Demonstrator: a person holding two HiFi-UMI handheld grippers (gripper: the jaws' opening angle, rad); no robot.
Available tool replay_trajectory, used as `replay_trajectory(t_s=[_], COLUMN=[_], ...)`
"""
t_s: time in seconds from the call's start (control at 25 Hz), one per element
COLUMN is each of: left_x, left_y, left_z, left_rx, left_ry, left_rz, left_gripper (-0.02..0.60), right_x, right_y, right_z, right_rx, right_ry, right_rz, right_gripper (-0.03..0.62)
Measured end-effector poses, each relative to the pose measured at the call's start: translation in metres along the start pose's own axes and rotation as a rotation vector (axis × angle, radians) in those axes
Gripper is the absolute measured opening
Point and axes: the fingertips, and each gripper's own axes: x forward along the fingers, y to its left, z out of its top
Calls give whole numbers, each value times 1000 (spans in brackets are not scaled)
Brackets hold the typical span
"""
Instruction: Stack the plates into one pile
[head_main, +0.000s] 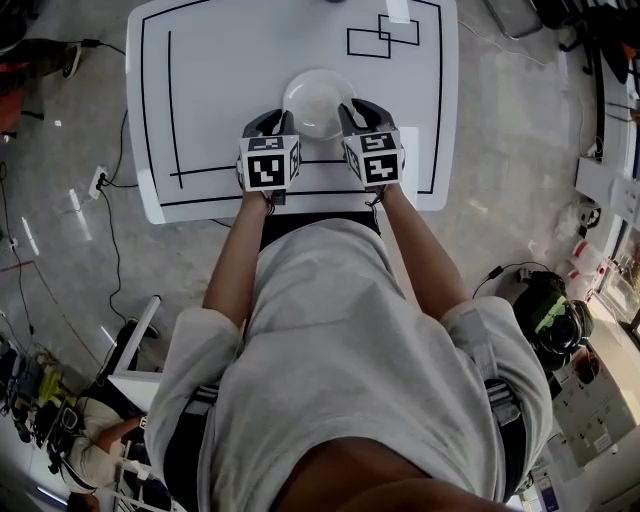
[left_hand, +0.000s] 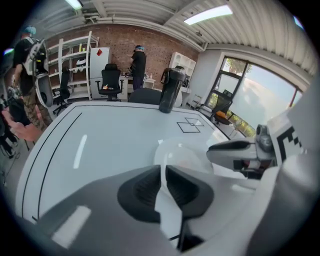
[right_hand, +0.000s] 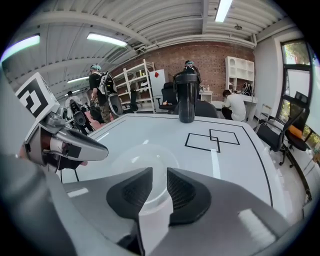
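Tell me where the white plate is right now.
In the head view, the white plate is toward the person's side of the table, between the left gripper and right gripper.

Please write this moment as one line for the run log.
left gripper: closed on white plate rim | right gripper: open at same rim | table: white, black lines

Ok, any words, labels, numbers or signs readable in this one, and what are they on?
No readable words or numbers in any view.
On the marker cubes: black-and-white square codes only, no letters.
On the table: black lines and two overlapping rectangles, no lettering.
On the plate: nothing printed.
On the white cabinet: a small red patch, too small to read.
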Motion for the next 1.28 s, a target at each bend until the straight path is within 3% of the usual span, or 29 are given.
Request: replay_trajectory(t_s=[0.08,0.28,0.44,0.6,0.76,0.88,1.0,1.28], left_x=[-11,-47,-77,-105,-125,-141,-161,-203], left_y=[-2,-7,-12,-25,-36,-51,-63,-134], left_z=[3,0,2,7,3,6,14,22], left_rx=[6,36,15,46,9,26,38,90], left_ry=[-41,-125,-210,-300,-334,-371,-461,-645], left_rz=[-2,-3,-27,-50,-60,-48,-26,19], left_gripper=[6,3,3,3,3,3,2,2], right_x=[-7,-42,-72,-106,-135,-158,-184,-261], right_y=[9,24,44,60,67,62,64,57], right_z=[5,16,21,29,37,46,55,52], right_rx=[-10,-19,-58,-56,-83,-118,-172,-179], right_ry=[-30,-143,-233,-328,-390,-440,-503,-603], right_rz=[-1,-69,-97,-120,-106,-113,-131,-63], right_gripper=[80,1,0,0,0,-1,-2,-2])
